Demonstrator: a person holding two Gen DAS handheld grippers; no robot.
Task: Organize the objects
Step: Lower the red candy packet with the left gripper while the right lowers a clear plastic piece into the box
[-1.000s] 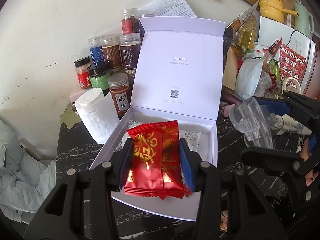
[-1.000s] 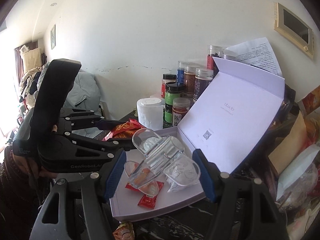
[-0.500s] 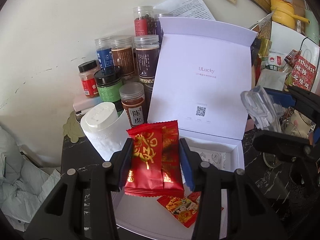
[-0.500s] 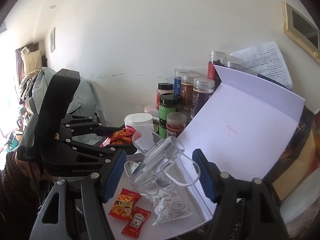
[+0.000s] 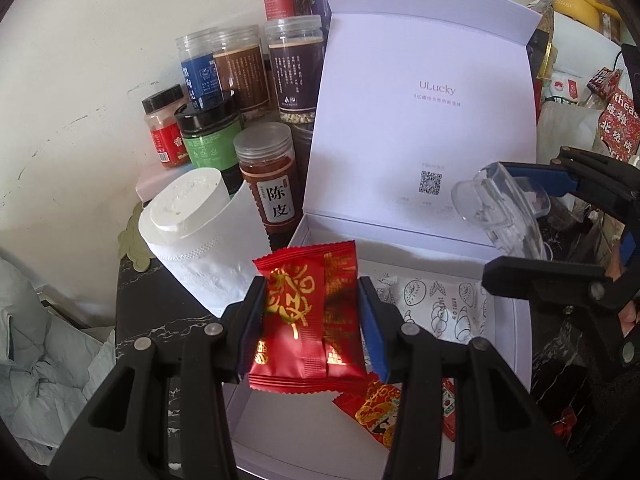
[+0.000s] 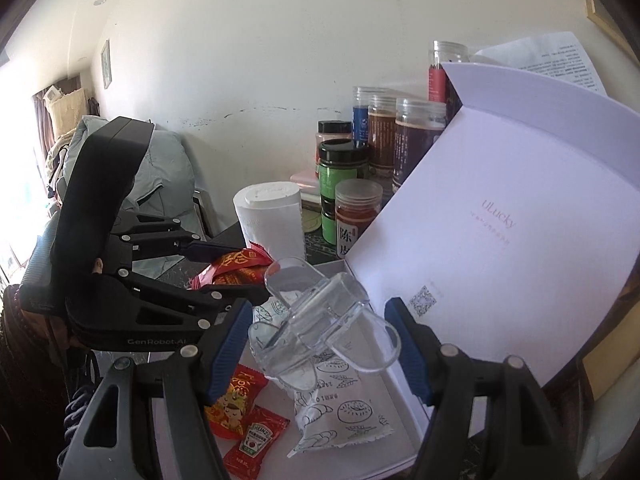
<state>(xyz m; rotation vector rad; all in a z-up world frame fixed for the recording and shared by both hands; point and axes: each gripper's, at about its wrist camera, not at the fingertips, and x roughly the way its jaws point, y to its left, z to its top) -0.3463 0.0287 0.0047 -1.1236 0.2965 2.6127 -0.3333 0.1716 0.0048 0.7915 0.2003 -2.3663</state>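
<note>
My left gripper (image 5: 311, 320) is shut on a red snack packet (image 5: 306, 320) with gold print, held over the near left part of an open white box (image 5: 520, 344). My right gripper (image 6: 320, 332) is shut on a clear plastic holder (image 6: 320, 320), hanging above the box floor (image 6: 368, 446). In the box lie a white patterned sachet (image 6: 340, 416), a small red snack packet (image 6: 230, 400) and a ketchup sachet (image 6: 256, 440). The box lid (image 5: 424, 120) stands upright behind. In the right wrist view the left gripper (image 6: 236, 268) shows at the left with its packet.
Several spice jars (image 5: 240, 92) crowd the wall behind the box, with a toilet paper roll (image 5: 200, 240) at its left. Bags and packets (image 5: 592, 112) pile up at the right. The dark marble tabletop (image 5: 160, 328) ends at the left above crumpled cloth (image 5: 44, 360).
Both grippers have moved forward and lower over the box with their loads. The jars and lid now look nearer, and the box contents show beneath the fingers.
</note>
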